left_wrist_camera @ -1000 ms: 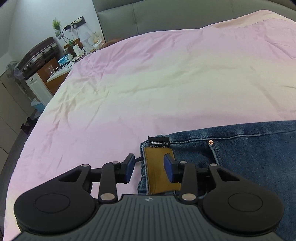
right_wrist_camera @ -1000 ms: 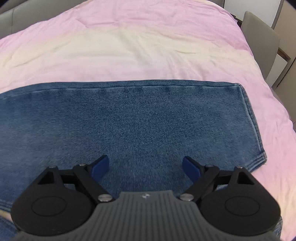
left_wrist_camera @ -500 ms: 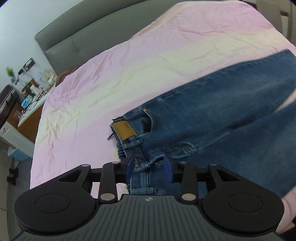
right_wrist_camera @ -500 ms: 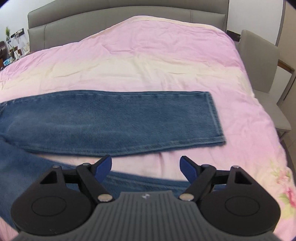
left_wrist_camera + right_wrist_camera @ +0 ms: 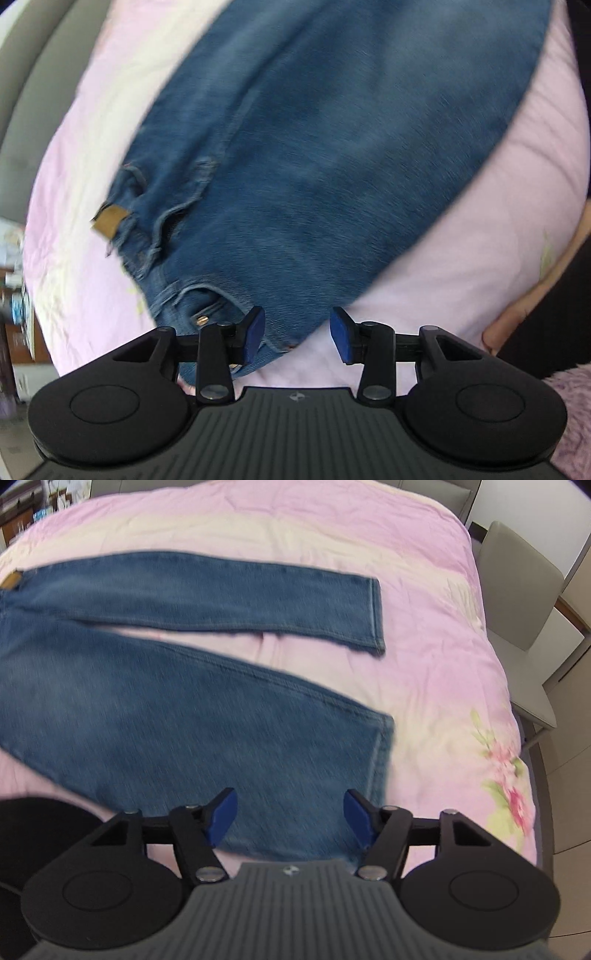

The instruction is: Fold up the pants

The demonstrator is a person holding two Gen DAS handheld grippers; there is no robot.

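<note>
A: Two views to log. Start with the left wrist.

B: Left wrist: the left gripper has its blue pads spread apart, nothing between them. The jeans lie flat on the pink bedspread, waistband end nearest the camera. The tan waist patch sits at the left edge of the denim. The left pad overlaps the waistband corner in the frame; contact cannot be determined. The picture is motion-blurred.

A: Right wrist?

B: Right wrist: the right gripper also has its fingers set wide, gripping nothing. Both legs of the jeans run left to right across the bedspread, separated by a wedge of pink fabric. The far leg hem lies well apart from the near leg hem. The near hem is just ahead of the right fingertip. A grey chair stands beside the bed at right.
</note>
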